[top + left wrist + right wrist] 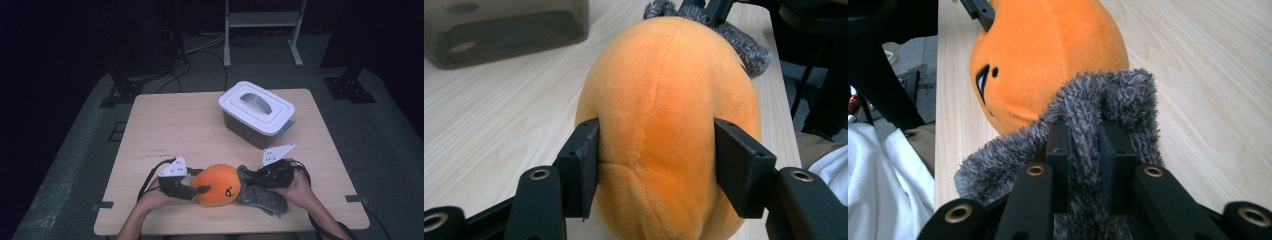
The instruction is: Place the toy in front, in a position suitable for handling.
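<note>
low down, left tongs [656, 165] clamp the orange plush [669, 100]; right tongs [1083, 150] pinch its grey fur [1118, 95].

A pale wooden table [165, 125] stands on a grey carpeted floor [385, 150] in a dim room; the light falls mostly on the tabletop. At twelve o'clock beyond it a white metal stand [262, 30] rises into darkness. At eleven o'clock black cables [200, 55] trail across the floor beside a dark stand base [125, 90]. Another black base [350, 87] sits at two o'clock.
</note>
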Demonstrator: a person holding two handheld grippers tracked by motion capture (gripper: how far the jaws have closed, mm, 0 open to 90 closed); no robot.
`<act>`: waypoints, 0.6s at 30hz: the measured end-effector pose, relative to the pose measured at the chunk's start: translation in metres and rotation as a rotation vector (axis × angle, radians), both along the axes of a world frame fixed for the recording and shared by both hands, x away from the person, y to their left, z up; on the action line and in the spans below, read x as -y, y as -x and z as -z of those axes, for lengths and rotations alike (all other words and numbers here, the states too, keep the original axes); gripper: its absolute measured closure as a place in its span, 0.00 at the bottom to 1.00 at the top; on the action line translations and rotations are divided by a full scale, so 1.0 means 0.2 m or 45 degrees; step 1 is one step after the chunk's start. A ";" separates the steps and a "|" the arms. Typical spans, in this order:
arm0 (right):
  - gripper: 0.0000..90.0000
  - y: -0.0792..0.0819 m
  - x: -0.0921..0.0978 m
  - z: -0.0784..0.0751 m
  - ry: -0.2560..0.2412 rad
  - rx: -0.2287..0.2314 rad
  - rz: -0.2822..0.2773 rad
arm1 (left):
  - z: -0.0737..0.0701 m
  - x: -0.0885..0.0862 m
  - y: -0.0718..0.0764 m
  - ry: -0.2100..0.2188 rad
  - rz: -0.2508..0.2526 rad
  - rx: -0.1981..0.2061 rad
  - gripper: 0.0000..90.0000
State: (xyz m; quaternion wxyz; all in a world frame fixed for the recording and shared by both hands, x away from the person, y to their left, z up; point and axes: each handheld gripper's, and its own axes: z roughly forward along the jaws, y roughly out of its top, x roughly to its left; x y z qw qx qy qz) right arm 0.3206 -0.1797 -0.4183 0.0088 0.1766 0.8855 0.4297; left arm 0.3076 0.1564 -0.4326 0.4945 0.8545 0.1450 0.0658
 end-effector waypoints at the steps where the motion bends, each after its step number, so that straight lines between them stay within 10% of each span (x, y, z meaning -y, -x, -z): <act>1: 0.85 0.00 0.00 -0.01 -0.006 0.005 -0.001 | 0.00 0.00 0.00 0.000 -0.003 -0.003 0.45; 8: 0.85 0.03 -0.04 -0.10 -0.148 0.056 -0.048 | 0.00 0.02 0.00 0.000 0.000 0.006 0.44; 18: 0.85 0.00 -0.03 -0.04 -0.051 0.018 -0.011 | -0.01 0.03 0.01 -0.019 -0.027 0.011 0.44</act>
